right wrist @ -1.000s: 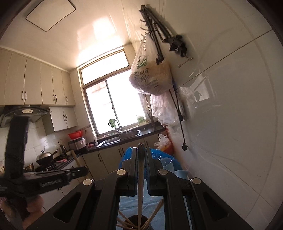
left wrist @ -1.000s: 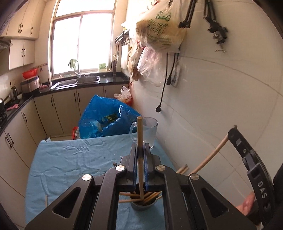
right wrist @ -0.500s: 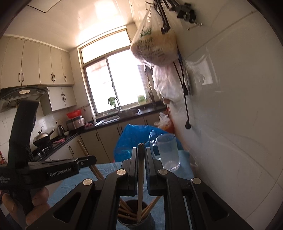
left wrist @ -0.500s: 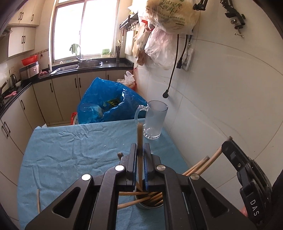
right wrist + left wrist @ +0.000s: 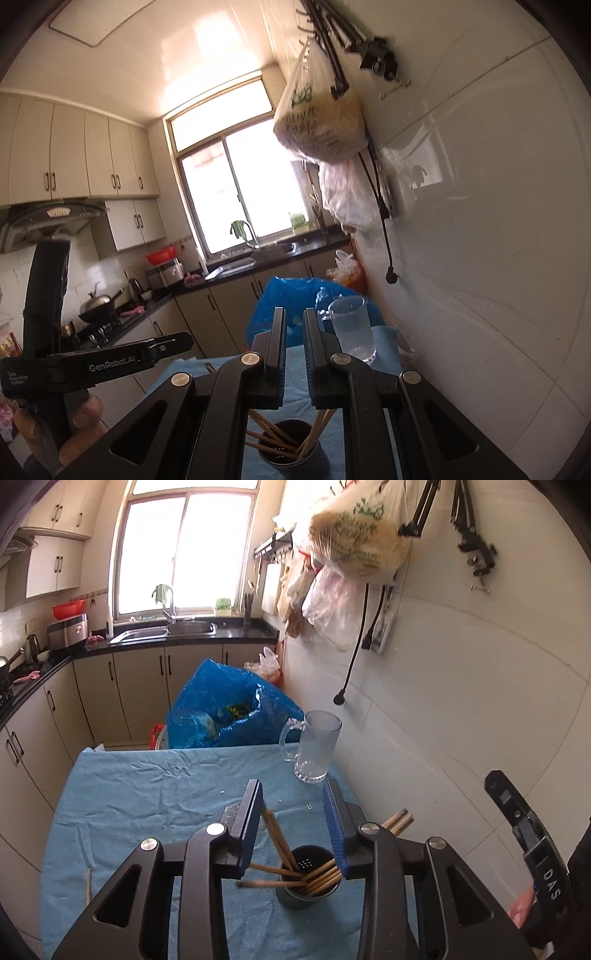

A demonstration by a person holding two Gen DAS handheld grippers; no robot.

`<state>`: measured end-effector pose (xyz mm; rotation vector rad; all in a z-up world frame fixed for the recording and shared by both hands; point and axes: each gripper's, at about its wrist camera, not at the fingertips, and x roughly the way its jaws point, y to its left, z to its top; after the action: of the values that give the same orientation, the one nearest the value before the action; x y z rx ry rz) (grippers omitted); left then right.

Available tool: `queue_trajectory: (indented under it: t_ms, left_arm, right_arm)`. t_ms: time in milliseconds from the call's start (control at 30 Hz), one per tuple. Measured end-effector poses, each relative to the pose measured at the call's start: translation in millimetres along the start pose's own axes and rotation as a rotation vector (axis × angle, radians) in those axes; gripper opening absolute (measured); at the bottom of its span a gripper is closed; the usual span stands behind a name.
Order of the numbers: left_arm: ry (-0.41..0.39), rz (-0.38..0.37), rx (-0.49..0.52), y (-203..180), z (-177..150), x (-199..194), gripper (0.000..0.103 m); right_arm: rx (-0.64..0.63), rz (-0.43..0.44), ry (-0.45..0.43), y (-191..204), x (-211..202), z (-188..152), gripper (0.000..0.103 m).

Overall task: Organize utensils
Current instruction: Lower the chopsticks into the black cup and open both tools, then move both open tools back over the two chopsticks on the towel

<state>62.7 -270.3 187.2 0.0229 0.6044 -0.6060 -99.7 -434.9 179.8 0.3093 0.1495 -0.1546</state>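
Since the earlier frames: left gripper jaws have just been opening, and the chopstick once clamped upright between them now leans free in the cup, its top resting against the inside of the left finger. Right gripper jaws have also just been opening, by a narrow slit only; the chopstick formerly between them no longer there, presumably dropped among the others in the cup.

Nearest, below and between the left gripper's fingers: dark round cup standing on the blue cloth, holding a fan of wooden chopsticks. Left jaws moderately apart, gripping nothing. Right jaws barely parted, nothing between them. From the right wrist view, same cup directly under the fingers, sticks splayed to both sides.

Handling, as a judgement: chopsticks light, stiff, thin, smooth; likely to pivot or slide in the pads if taken near one end. Best taken around mid-length, pads square across the shaft, one stick at a time. Cup light and narrow; probably tips easily if a leaning stick is levered sideways.

To the left of the fingers, at the cloth's near edge: one loose chopstick lying flat, well apart from the cup. Flat-lying stick offers little clearance; expect to pinch from above, across its width.

Beyond the fingertips, further along the cloth by the wall: empty glass mug, upright, fragile, to be kept clear of.
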Motion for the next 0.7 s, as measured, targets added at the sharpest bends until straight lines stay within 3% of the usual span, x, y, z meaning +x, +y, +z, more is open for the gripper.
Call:
queue_trajectory:
  t_ms: [133,333,500,700]
  left_arm:
    - [-0.040,0.008,-0.010,8.7,-7.6,-30.4,0.037]
    - [-0.076,0.053,-0.031,32.3,-34.1,-71.5,0.046]
    - [-0.064,0.124,-0.035,62.7,-71.1,-93.1,0.057]
    - [0.039,0.225,-0.103,119.8,-121.9,-91.2,0.058]
  right_arm:
    - [0.026,0.018,-0.019,0.2,-23.8,-2.9,0.025]
    - [0.044,0.050,0.049,8.9,-38.3,-32.0,0.025]
    - [0.030,0.082,0.182,24.5,-30.4,-73.0,0.026]
    - [-0.012,0.150,0.398,59.1,0.8,-127.4,0.026]
